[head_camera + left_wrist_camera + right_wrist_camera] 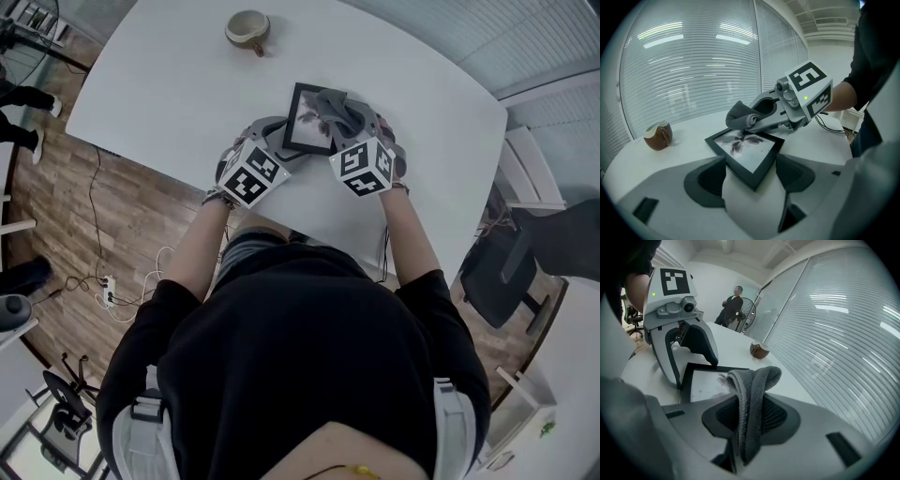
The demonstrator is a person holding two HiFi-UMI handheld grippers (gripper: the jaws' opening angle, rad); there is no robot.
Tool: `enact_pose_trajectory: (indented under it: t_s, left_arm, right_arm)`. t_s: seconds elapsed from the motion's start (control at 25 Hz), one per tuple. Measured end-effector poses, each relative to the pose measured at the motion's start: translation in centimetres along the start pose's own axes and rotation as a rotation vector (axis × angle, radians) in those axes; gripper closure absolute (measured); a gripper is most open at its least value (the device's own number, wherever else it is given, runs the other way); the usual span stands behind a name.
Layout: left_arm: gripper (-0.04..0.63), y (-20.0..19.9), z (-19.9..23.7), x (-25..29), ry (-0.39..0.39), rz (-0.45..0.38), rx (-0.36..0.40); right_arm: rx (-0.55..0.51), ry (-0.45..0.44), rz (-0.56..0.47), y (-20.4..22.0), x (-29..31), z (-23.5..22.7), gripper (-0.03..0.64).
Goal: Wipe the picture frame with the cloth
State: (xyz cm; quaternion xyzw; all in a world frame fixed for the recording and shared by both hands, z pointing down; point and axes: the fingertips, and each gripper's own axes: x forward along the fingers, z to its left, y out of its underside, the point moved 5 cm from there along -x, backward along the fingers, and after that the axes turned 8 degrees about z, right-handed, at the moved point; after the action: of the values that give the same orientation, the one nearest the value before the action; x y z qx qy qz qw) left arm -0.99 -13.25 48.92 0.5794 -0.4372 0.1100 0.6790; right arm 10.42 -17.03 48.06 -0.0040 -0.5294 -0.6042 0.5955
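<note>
A black picture frame (305, 117) (747, 150) (701, 383) with a pale print of a dark, flower-like shape under its glass is seen lying flat. Its near corner is taken between the jaws of the left claw (286, 141) (750, 164) (696, 371), which are spread wide and set against the two edges that meet there, so the frame is gripped. A grey, ribbed cloth (339, 112) (740, 115) (750, 399) is clamped in the closed jaws of the right claw (361, 122) (745, 123) (750, 418). Its folded end sticks out past the jaw tips and is laid on the frame's far part, just ahead of that claw and across from the left one.

The frame is carried by a white table (169, 84) with rounded corners. A brown cup (248, 30) (658, 136) (760, 350) is seen well beyond both claws, on the table's far side. Glass walls covered by pale slatted blinds (693, 70) (843, 333) are seen behind the table. A wooden floor (56, 216) with cables is seen beside it, and a dark chair (502, 272) on the other side. A person (731, 310) is seen standing by a fan (746, 315) in the distance.
</note>
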Motion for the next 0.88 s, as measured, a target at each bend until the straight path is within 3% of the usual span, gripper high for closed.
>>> enact_pose_trajectory:
  t_s: [0.88]
  left_arm:
    - [0.250, 0.2, 0.0, -0.2, -0.003, -0.002, 0.003]
  right_arm:
    - [0.043, -0.052, 0.010, 0.3, -1.9, 2.1, 0.515]
